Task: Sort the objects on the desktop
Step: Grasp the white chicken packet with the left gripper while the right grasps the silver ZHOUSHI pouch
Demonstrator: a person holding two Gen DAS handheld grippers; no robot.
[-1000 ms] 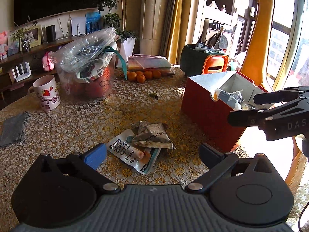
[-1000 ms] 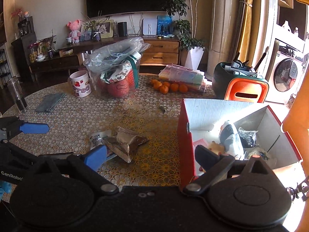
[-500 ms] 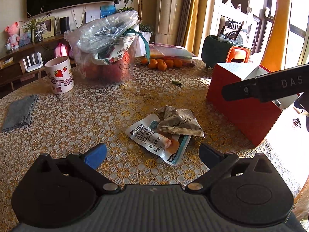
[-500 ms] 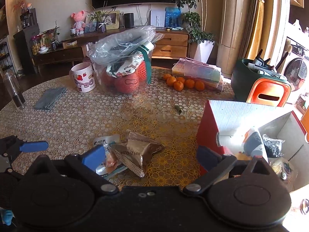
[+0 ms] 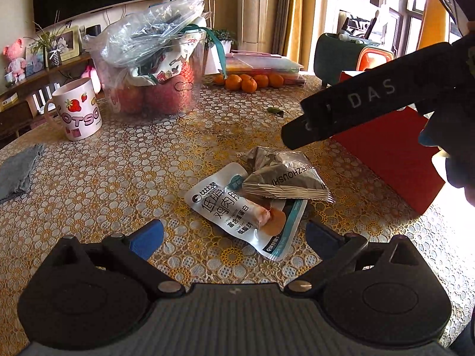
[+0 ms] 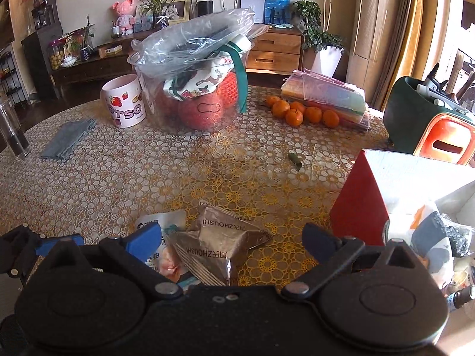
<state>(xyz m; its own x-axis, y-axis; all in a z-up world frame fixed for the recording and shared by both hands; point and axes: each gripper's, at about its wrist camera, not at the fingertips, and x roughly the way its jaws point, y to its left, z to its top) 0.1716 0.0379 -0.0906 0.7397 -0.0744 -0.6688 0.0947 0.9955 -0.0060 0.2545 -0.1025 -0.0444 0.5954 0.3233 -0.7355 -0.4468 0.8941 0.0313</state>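
A silver-brown snack packet (image 5: pixel 285 176) lies partly on a white chicken-snack pouch (image 5: pixel 237 207) on the lace-patterned table. My left gripper (image 5: pixel 234 235) is open and empty, just short of the pouch. My right gripper (image 6: pixel 233 241) is open and empty, low over the brown packet (image 6: pixel 219 246), with the white pouch (image 6: pixel 157 237) by its left finger. The red box (image 6: pixel 360 204) stands to the right and holds several items; it also shows in the left wrist view (image 5: pixel 394 154), behind my right gripper's black finger (image 5: pixel 356 103).
A clear tub with apples and plastic bags (image 6: pixel 196 83), a strawberry mug (image 6: pixel 124 103), oranges (image 6: pixel 299 112) with a stack of folders, a grey cloth (image 6: pixel 68 139) and a glass bottle (image 6: pixel 12 130) stand at the table's far side. A small green object (image 6: pixel 295 159) lies mid-table.
Both grippers have moved forward and lower toward the two packets. The right gripper has shifted left, away from the red box, and now hovers over the brown packet.
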